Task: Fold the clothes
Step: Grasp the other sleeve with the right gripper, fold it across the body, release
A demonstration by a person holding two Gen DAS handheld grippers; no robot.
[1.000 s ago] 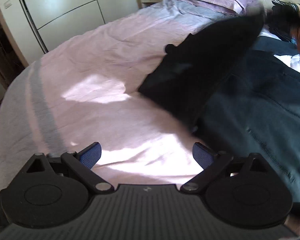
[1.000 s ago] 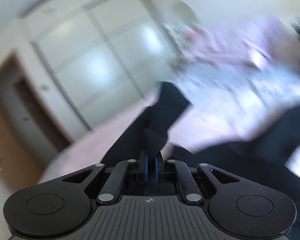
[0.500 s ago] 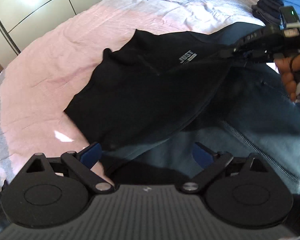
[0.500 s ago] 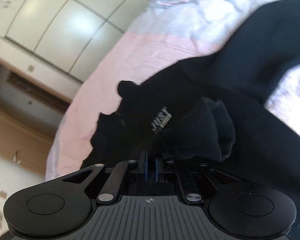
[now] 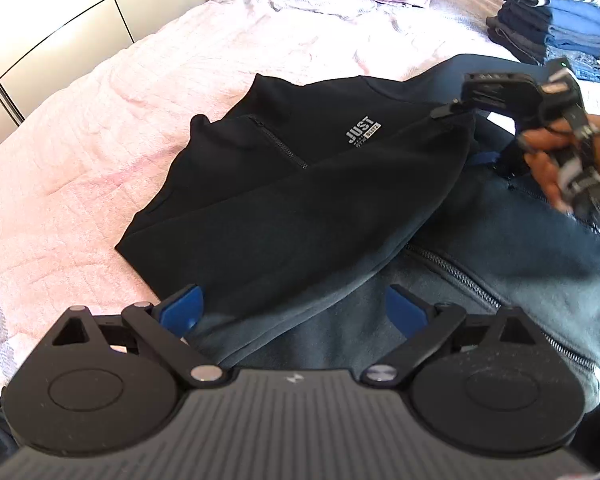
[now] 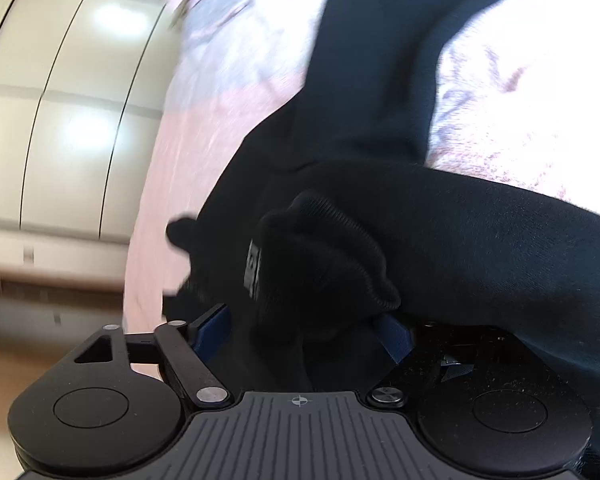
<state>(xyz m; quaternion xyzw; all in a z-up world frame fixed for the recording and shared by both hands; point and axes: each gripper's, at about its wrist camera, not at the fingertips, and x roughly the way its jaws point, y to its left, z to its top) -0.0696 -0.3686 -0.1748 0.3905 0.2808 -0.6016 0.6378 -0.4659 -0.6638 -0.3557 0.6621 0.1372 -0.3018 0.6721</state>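
Now both claws spread: left claw (image 5: 294, 312) low over black sweatshirt (image 5: 300, 200), right claw (image 6: 304, 334) round its cuff (image 6: 332, 248).

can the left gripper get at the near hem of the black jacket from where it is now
Probably yes. The left gripper is open and empty, and the black jacket lies flat just ahead of its fingertips with nothing covering that edge. The right gripper is off at the far corner.

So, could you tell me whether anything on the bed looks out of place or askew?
Yes: the black sweatshirt lies crooked, its lower part draped over the dark blue zip jacket instead of flat on the pink bedspread.
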